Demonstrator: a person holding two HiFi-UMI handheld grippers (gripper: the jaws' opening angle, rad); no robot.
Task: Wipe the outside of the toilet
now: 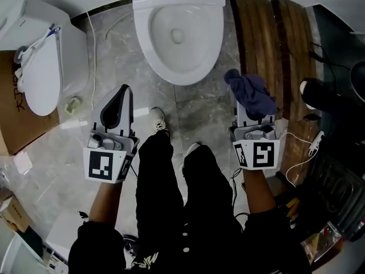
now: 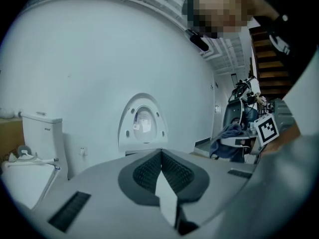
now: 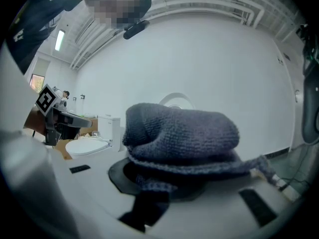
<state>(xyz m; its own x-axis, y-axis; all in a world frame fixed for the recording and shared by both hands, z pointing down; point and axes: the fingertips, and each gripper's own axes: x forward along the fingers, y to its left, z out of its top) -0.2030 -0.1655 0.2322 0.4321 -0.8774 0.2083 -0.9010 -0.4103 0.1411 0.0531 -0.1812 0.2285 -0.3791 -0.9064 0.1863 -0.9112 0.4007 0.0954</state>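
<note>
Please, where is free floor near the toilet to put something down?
Bare marble floor lies between the toilet and the second toilet at left; a white cable runs along it. The right side is crowded: wooden boards, dark gear.

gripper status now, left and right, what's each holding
Left gripper: closed, jaws together, holding nothing.
Right gripper: closed on the blue-grey cloth.
</note>
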